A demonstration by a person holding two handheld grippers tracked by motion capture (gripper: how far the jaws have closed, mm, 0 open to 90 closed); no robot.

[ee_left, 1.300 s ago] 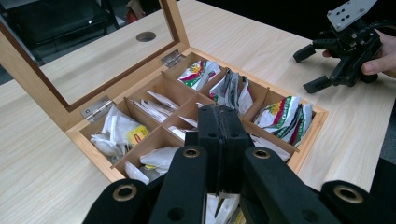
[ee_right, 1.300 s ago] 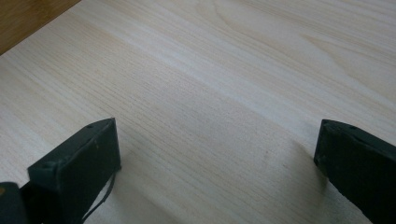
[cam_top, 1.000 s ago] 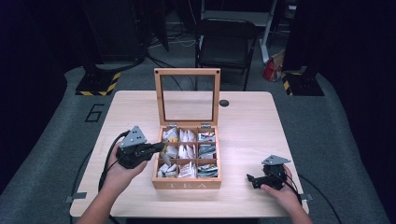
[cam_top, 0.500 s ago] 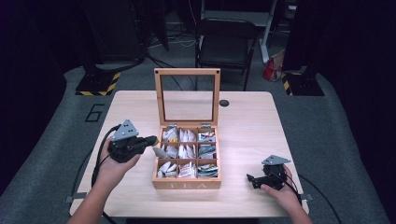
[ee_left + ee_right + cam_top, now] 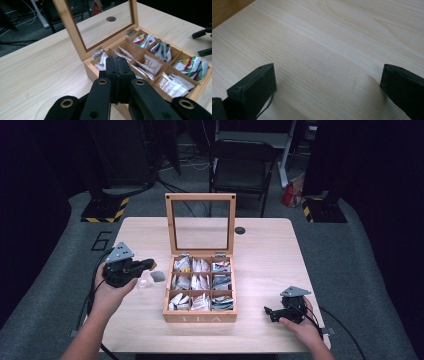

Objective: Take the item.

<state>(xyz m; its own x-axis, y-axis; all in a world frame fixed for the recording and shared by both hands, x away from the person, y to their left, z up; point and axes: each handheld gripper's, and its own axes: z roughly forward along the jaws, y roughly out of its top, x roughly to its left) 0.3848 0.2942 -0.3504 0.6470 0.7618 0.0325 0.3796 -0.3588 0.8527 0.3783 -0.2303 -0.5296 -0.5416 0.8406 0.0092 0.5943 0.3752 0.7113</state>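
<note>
Black folding chair (image 5: 243,167) behind table (image 5: 280,250)

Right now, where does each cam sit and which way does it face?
High view: above the near edge, looking forward and down at the light wooden table; both forearms, left gripper, right gripper.
Left gripper view: behind its shut jaws, facing the open wooden tea box.
Right gripper view: behind its open jaws, facing bare tabletop.
High and left share the tea box.

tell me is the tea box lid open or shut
Open. The glass-paned lid stands upright at the back of the tea box, leaving the tea bags in its compartments uncovered.
</note>
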